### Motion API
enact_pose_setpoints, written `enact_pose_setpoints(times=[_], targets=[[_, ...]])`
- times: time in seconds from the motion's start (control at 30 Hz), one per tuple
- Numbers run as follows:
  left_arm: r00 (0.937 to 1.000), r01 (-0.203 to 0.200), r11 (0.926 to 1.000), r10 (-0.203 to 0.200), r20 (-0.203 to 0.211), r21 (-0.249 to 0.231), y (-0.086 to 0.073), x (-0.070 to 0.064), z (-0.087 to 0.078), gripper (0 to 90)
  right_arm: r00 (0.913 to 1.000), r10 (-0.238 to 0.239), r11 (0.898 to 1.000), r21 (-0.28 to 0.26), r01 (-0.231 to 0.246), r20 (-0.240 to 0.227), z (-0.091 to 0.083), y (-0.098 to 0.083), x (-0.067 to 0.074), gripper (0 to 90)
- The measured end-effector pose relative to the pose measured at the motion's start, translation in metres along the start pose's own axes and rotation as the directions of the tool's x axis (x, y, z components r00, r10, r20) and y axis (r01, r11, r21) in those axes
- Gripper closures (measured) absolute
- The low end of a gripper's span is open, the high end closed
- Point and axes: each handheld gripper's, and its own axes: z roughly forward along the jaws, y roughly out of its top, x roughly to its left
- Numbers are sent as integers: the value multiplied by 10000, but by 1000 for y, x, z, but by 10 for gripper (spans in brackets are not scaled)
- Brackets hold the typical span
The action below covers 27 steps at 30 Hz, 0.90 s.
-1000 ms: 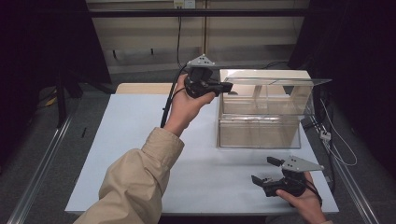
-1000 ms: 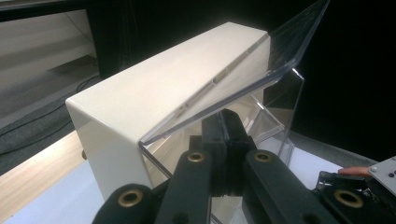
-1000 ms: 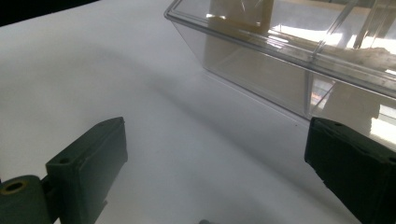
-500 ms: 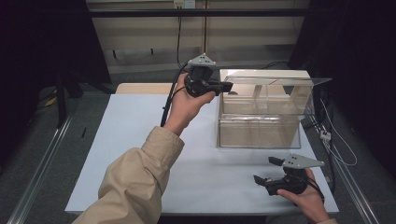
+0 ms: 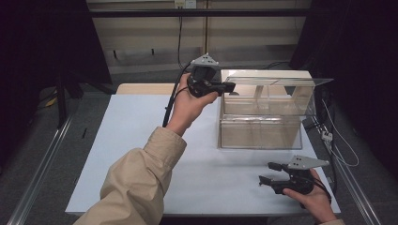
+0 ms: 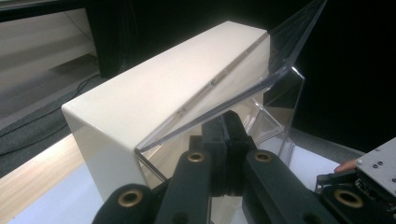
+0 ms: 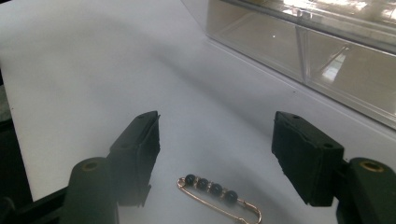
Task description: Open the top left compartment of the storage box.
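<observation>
A clear box (image 5: 263, 117) with a cream back panel (image 6: 154, 98) stands at the table's far right. Its clear lid (image 5: 281, 80) is raised level. My left gripper (image 5: 229, 86) is shut, its tips tucked under the lid's left edge (image 6: 205, 119). Near the front right edge, my right gripper (image 5: 266, 172) is open and low over the table. Its jaws have just been closing. Between them a gold safety pin with dark beads (image 7: 217, 193) lies on the white surface, untouched by the pads (image 7: 142, 149).
The white table top (image 5: 141, 140) spreads left of the box. The box's front wall (image 7: 327, 60) runs just beyond the pin. Cables (image 5: 338, 145) hang off the right edge, and metal rails (image 5: 37, 173) flank the table.
The right gripper's jaws stand closer together than before, still around the pin. The left hand and the raised lid have not moved.
</observation>
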Motion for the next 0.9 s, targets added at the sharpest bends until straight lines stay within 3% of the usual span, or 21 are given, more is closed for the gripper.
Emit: enact_pose_setpoints(times=[0.43,0.53,0.63,0.8,0.9], targets=[[10000,-38,10000,38,-52,-25,0,-2,0,900,9986,-482,9937,1006,501,-215,5,-15,-5,498],[10000,-42,10000,42,-42,-3,1,-2,0,900,9949,-905,9860,1361,959,-448,8,-14,-1,557],[10000,-54,10000,54,-42,28,1,-1,0,900,9920,-1235,9789,1606,1261,-258,10,-13,1,630],[10000,-81,10000,81,-53,51,1,-2,0,900,9920,-1159,9794,1604,1227,-509,9,-13,-3,845],[10000,-74,10000,74,-55,66,1,-2,0,900,9922,-1125,9773,1744,1203,-541,10,-11,-3,847]])
